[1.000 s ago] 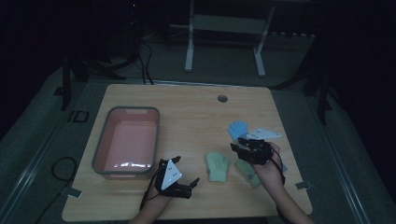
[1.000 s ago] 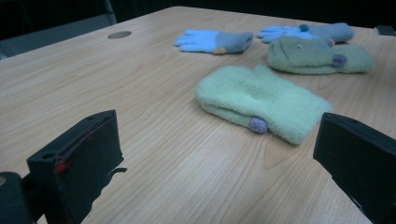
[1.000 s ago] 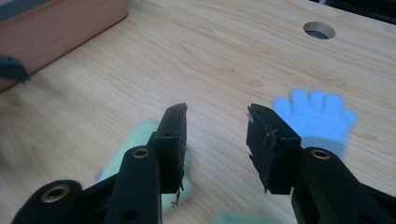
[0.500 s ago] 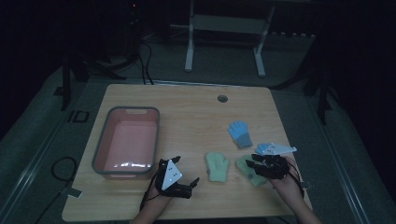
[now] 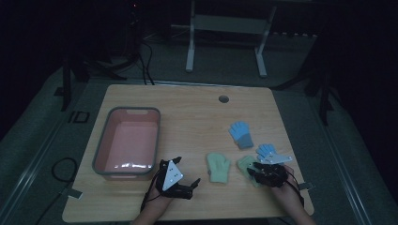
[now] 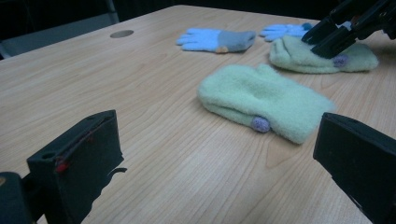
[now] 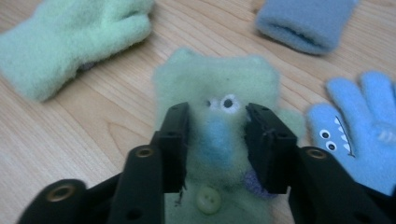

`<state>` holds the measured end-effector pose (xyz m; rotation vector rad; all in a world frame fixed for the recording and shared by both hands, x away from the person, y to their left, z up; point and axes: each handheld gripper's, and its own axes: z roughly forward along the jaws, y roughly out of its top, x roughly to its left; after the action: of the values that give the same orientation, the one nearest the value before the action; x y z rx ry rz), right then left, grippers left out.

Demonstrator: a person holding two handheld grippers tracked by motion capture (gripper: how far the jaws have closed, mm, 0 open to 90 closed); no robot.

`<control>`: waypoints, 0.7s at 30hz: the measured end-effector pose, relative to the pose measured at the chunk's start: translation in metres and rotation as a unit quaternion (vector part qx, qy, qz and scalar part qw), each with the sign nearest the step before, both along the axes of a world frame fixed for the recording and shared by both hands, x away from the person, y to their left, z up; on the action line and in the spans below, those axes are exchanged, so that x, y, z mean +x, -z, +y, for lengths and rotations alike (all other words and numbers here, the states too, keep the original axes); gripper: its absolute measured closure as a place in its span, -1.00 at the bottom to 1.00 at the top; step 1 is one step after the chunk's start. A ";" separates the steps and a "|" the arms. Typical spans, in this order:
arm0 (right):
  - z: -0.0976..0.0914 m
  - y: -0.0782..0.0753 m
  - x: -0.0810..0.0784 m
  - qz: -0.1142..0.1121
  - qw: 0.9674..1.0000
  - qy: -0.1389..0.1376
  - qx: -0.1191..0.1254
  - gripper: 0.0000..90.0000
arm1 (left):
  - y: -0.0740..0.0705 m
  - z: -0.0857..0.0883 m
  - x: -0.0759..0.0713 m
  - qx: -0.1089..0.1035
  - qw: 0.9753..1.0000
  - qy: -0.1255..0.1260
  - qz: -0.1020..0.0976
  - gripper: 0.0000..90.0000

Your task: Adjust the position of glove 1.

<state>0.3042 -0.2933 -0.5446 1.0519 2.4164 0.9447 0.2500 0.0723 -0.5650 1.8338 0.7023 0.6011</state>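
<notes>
Open bench up top, gloves crowding the lower right

The pink bin (image 5: 127, 143) blocks the left; four gloves cluster lower right, the green pair (image 5: 218, 167) and blue pair (image 5: 241, 135) close together; centre and upper bench (image 5: 187, 108) lie free.

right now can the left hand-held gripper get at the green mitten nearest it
Probably yes: the left hand-held gripper stands open, with bare table between it and the green mitten.

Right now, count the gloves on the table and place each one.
4: a green mitten near the front middle, a second green mitten under the right gripper, two blue gloves beside it.
</notes>
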 end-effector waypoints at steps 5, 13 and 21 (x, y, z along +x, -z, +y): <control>0.000 0.003 -0.002 -0.003 1.000 0.005 0.012 0.54 | 0.000 0.000 0.000 0.000 1.000 -0.001 0.000 -0.97; 0.008 -0.005 -0.012 -0.007 0.998 0.059 0.022 0.93 | 0.000 0.000 0.000 0.002 1.000 -0.004 0.001 -0.97; 0.030 -0.040 -0.026 -0.037 0.987 0.147 0.049 0.94 | 0.000 0.000 0.000 0.003 1.000 -0.002 -0.001 -0.97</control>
<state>0.2779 -0.2631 -0.5048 1.3387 2.0970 0.9873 0.2499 0.0726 -0.5650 1.8375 0.7041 0.6075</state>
